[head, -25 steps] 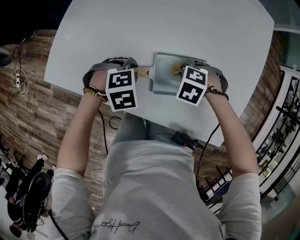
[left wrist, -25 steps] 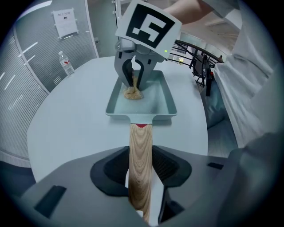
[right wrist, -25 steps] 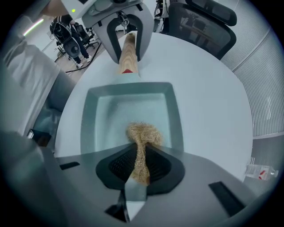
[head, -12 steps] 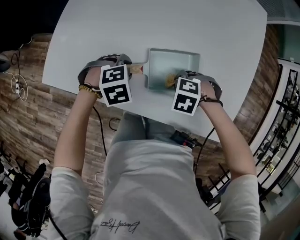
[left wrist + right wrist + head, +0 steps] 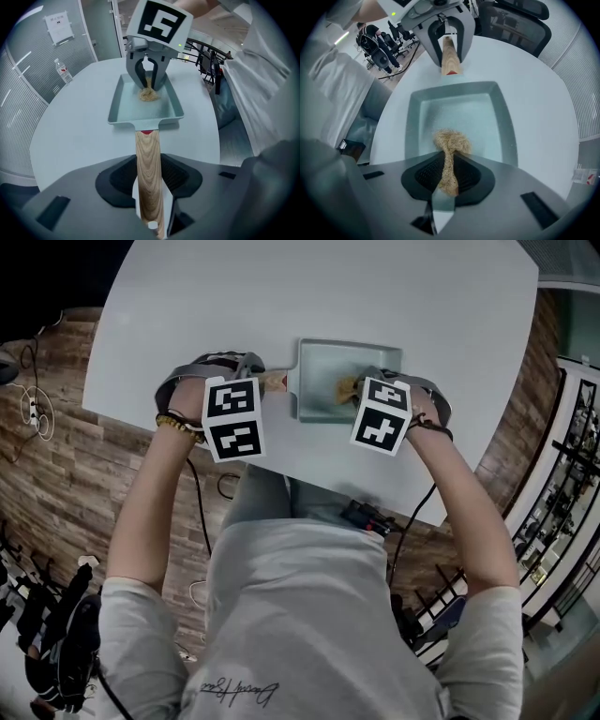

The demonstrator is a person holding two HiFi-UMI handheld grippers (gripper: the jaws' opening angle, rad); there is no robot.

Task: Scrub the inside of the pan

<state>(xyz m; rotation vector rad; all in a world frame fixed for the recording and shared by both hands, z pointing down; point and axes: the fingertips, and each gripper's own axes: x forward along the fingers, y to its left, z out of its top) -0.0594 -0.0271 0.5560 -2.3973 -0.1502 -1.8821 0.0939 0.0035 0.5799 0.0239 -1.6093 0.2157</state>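
A pale green rectangular pan (image 5: 323,371) (image 5: 124,105) (image 5: 487,122) lies on the white table, its wooden handle (image 5: 148,168) (image 5: 449,58) (image 5: 275,382) pointing to the left. My left gripper (image 5: 149,206) (image 5: 255,381) is shut on that handle. My right gripper (image 5: 449,173) (image 5: 361,390) is shut on a tan fibrous scrubber (image 5: 451,143) (image 5: 149,93) (image 5: 345,386), whose tuft rests on the pan's floor near the right-hand wall.
The white table (image 5: 309,296) spreads beyond the pan; its near edge runs just below my hands. A water bottle (image 5: 62,71) stands at the far side of the table. Office chairs (image 5: 520,18) and a rack stand on the floor around it.
The scrubber slid toward the pan's near wall half a second ago, then back toward the middle of the right side. The left gripper keeps its hold on the handle.
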